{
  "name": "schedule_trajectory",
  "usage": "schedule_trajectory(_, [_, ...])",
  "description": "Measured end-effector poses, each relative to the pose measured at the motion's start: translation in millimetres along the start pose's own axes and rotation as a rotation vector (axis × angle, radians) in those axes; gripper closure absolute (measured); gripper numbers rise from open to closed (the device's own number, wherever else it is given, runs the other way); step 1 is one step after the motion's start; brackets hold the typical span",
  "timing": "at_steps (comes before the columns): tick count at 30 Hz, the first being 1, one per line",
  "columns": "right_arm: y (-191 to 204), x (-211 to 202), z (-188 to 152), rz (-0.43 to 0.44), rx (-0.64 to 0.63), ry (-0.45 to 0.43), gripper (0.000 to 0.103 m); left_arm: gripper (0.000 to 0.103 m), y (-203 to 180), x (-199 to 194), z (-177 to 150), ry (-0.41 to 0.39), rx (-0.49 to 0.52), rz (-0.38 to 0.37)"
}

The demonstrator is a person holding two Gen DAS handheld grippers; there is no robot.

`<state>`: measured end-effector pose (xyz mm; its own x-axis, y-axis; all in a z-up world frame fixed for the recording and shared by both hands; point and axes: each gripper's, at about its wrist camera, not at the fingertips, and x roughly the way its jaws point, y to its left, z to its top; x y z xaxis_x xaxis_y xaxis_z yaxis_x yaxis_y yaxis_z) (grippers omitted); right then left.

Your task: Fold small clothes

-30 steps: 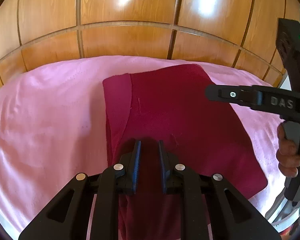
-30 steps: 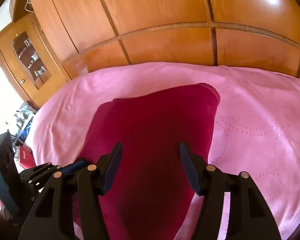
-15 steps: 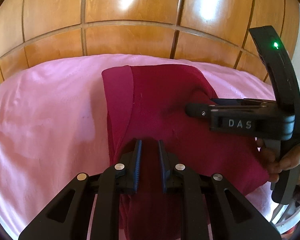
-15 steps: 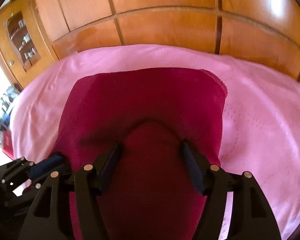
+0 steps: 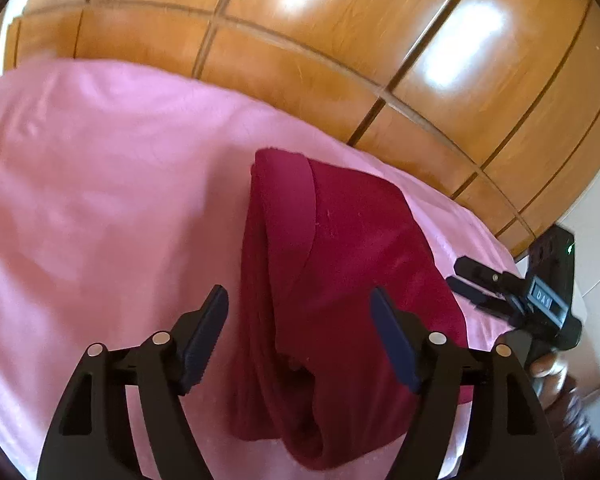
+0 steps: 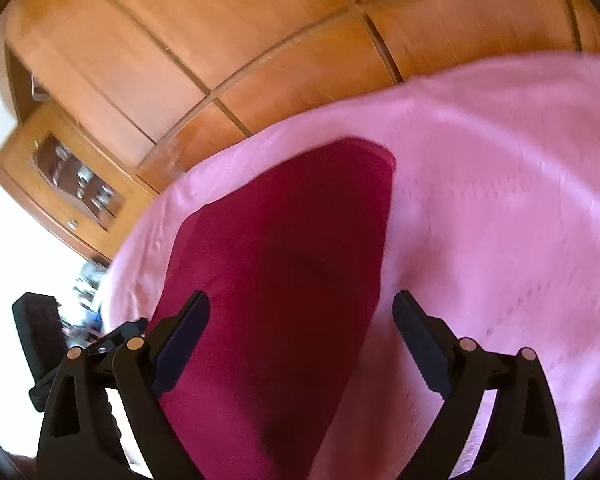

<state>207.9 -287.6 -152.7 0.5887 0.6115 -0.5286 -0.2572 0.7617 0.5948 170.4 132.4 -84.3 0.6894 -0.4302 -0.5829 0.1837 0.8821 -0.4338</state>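
Note:
A dark red garment (image 5: 340, 264) lies folded on the pink bedsheet (image 5: 100, 200), with a lighter band along its left edge and its near end bunched. My left gripper (image 5: 304, 332) is open above the garment's near end, holding nothing. In the right wrist view the same garment (image 6: 284, 264) stretches away from me and my right gripper (image 6: 300, 336) is open above its near part, empty. The right gripper also shows in the left wrist view (image 5: 512, 300) at the garment's right edge. The left gripper (image 6: 80, 344) shows at the lower left of the right wrist view.
A glossy wooden wardrobe (image 5: 340, 60) stands behind the bed. A wooden cabinet with a glass door (image 6: 68, 184) stands at the left in the right wrist view. The pink sheet (image 6: 500, 200) spreads to the right of the garment.
My left gripper was shut on the garment's near edge and has opened and let go. Both grippers have pulled back and tilted. The garment now lies narrower, folded over.

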Motion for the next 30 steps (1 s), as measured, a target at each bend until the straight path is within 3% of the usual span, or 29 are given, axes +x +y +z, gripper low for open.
schedule_trajectory(6, [-15, 16, -5, 0.122, 0.055, 0.054, 0.025, 0.031, 15, 31, 1, 0.098, -0.01, -0.052])
schedule_trajectory(9, [-18, 23, -4, 0.165, 0.072, 0.071, 0.026, 0.031, 27, 44, -3, 0.129, -0.02, -0.101])
schedule_trajectory(11, [-19, 28, -4, 0.183, 0.085, 0.087, 0.026, 0.033, 33, 48, -4, 0.128, -0.044, -0.145])
schedule_trajectory(13, [-18, 32, -5, 0.193, 0.087, 0.091, 0.026, 0.043, 34, 51, -2, 0.122, -0.044, -0.184])
schedule_trajectory(16, [-12, 34, -6, 0.183, 0.07, 0.096, 0.03, 0.045, 33, 52, -4, 0.107, -0.04, -0.215])
schedule_trajectory(21, [7, 24, -7, 0.111, -0.022, 0.078, 0.058, 0.058, 35, 52, -6, 0.091, -0.043, -0.271])
schedule_trajectory(24, [26, 10, -6, 0.1, -0.084, 0.046, 0.063, 0.068, 25, 47, -2, 0.083, -0.017, -0.287])
schedule_trajectory(30, [35, -25, -5, 0.093, -0.141, -0.027, 0.064, 0.07, -9, 37, 11, 0.057, 0.041, -0.353])
